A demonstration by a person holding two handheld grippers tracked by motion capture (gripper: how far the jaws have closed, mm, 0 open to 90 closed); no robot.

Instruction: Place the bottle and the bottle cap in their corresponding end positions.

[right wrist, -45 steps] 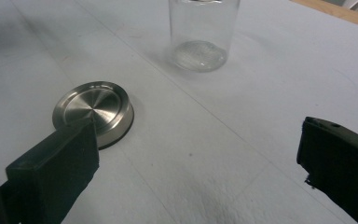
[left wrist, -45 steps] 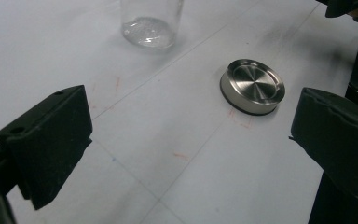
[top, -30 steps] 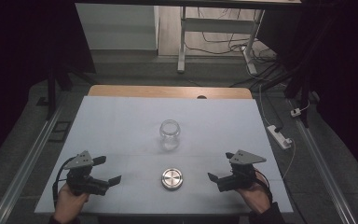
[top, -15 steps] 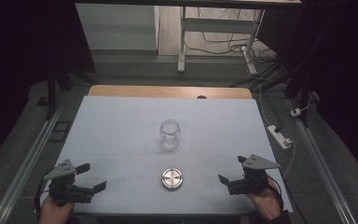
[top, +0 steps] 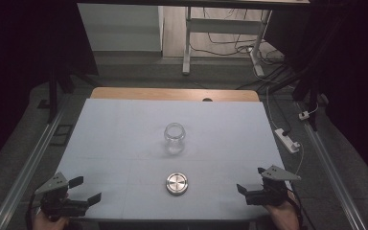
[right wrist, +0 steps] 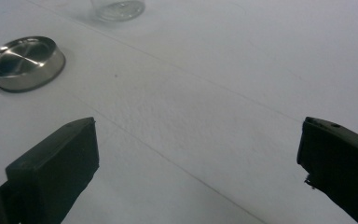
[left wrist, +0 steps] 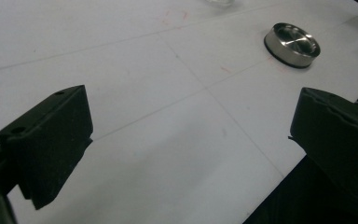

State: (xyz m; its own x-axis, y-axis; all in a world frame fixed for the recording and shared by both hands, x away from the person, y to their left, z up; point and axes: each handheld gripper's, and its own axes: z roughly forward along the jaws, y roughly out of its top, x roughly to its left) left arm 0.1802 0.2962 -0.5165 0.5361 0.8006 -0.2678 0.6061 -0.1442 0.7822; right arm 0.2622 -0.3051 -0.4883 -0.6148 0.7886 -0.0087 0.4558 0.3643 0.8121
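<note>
Flanking a round brushed-metal lid (top: 177, 183) and clear glass jar (top: 174, 138), both grippers' fingers are spread.

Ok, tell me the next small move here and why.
Probably bring the right gripper forward to the metal lid. Both grippers are open and empty at the table's near edge, the lid lies loose between them, and the glass jar stands uncapped behind it.

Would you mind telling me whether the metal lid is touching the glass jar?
Apart: the high view shows bare table between the metal lid and the glass jar.
</note>
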